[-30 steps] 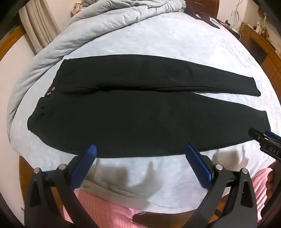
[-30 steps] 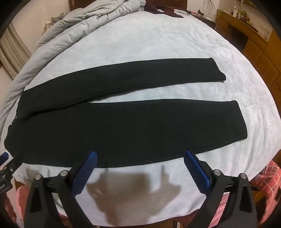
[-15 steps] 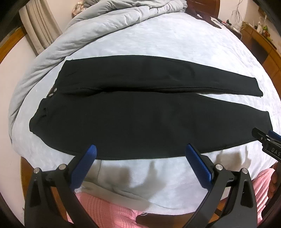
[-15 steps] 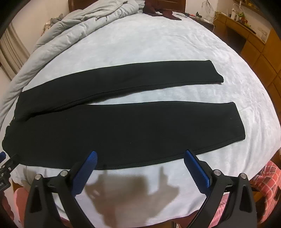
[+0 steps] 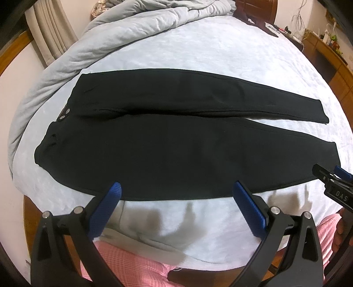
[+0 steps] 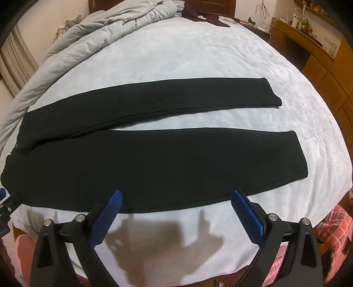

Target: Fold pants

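Note:
Black pants (image 5: 176, 141) lie flat on a pale blue bed, waistband to the left with two metal snaps (image 5: 65, 113), both legs stretched to the right. In the right wrist view the pants (image 6: 154, 161) show a gap between the two legs, cuffs at the right. My left gripper (image 5: 176, 187) hovers open over the near edge of the near leg, nothing between its blue pads. My right gripper (image 6: 175, 194) is open too, above the near leg's lower edge. Part of the right gripper (image 5: 333, 183) shows at the right edge of the left wrist view.
A bunched grey duvet (image 5: 123, 33) runs along the bed's far left. Dark clothing (image 6: 205, 15) lies at the head of the bed. A wooden desk with cables and small items (image 6: 308, 39) stands to the right. Pink checked trousers (image 5: 123, 262) of the person are at the bed's near edge.
Both views have shifted slightly toward the pants, which sit a little lower in frame. The pants have not moved; both grippers stay open.

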Motion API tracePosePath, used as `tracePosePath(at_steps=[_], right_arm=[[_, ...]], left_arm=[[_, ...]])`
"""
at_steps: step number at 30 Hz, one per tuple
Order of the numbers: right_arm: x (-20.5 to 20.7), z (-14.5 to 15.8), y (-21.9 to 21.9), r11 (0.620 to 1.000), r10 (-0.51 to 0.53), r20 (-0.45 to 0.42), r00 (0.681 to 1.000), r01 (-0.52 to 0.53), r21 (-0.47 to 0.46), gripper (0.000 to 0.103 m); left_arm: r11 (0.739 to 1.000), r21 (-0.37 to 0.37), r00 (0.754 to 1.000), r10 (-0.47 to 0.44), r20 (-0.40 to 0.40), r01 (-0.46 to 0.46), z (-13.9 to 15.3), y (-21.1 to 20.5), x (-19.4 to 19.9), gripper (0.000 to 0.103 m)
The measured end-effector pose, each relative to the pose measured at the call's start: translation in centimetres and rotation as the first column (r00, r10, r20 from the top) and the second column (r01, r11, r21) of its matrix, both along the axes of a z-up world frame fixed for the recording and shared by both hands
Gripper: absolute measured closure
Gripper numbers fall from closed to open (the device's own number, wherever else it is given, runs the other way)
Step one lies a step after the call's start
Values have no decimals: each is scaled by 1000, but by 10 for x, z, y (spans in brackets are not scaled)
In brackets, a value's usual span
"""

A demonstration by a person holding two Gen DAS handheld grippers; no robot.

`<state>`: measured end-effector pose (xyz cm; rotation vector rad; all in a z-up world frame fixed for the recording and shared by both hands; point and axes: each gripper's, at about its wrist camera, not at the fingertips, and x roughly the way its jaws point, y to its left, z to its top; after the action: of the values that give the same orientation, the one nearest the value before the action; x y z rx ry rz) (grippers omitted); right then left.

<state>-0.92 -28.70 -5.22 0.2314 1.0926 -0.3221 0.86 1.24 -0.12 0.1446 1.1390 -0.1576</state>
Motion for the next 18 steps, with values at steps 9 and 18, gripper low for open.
tracePosePath(at_steps=[9, 18], right_arm=[[1, 2, 4, 1000, 5, 1, 1000, -5, -14, 4], [0, 4, 6, 1000, 11, 7, 1000, -11, -8, 4]], left_arm=[[1000, 0, 1000, 10, -12, -10, -4, 2, 3, 3], [1000, 2, 1000, 8, -12, -8, -4, 2, 3, 3]])
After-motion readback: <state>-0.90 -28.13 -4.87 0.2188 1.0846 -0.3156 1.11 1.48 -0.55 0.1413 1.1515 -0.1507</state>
